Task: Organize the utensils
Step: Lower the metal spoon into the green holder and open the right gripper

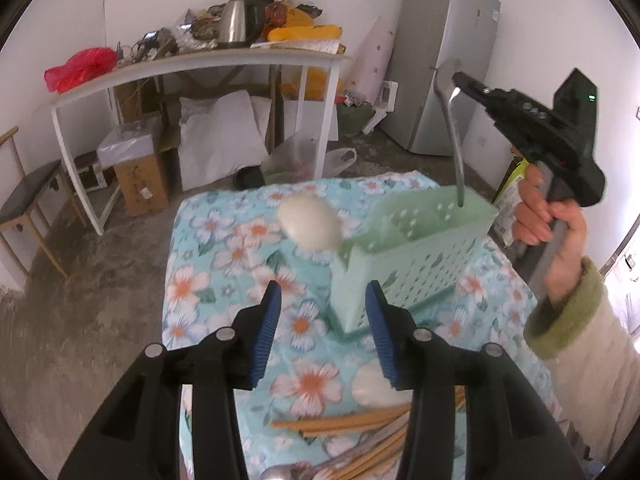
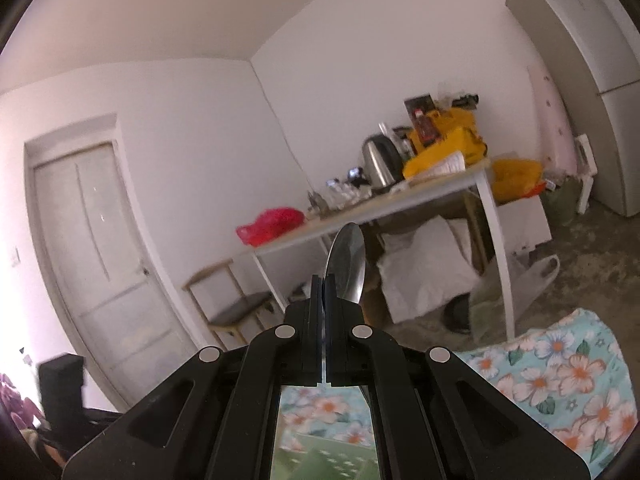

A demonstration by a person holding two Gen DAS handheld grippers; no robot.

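Note:
A pale green perforated caddy [image 1: 412, 256] stands on the flowered tablecloth [image 1: 224, 264]. My left gripper [image 1: 322, 292] hangs open just before the caddy's near end, nothing between its blue pads. A white ceramic spoon [image 1: 308, 222], blurred, leans out of the caddy's left compartment. My right gripper [image 1: 458, 78] is above the caddy's far right corner, shut on a metal spoon [image 1: 456, 144] whose handle reaches down into the caddy. The right wrist view shows that gripper [image 2: 324, 278] shut on the spoon, the bowl [image 2: 346, 264] sticking up past the fingertips. The caddy [image 2: 324, 460] lies blurred below.
Another white spoon [image 1: 374, 388], wooden chopsticks [image 1: 344, 424] and metal cutlery [image 1: 288, 472] lie on the cloth under my left gripper. A person's hand [image 1: 560, 220] holds the right gripper. Beyond stand a cluttered white table [image 1: 192, 66], a chair [image 1: 28, 200] and a fridge [image 1: 444, 64].

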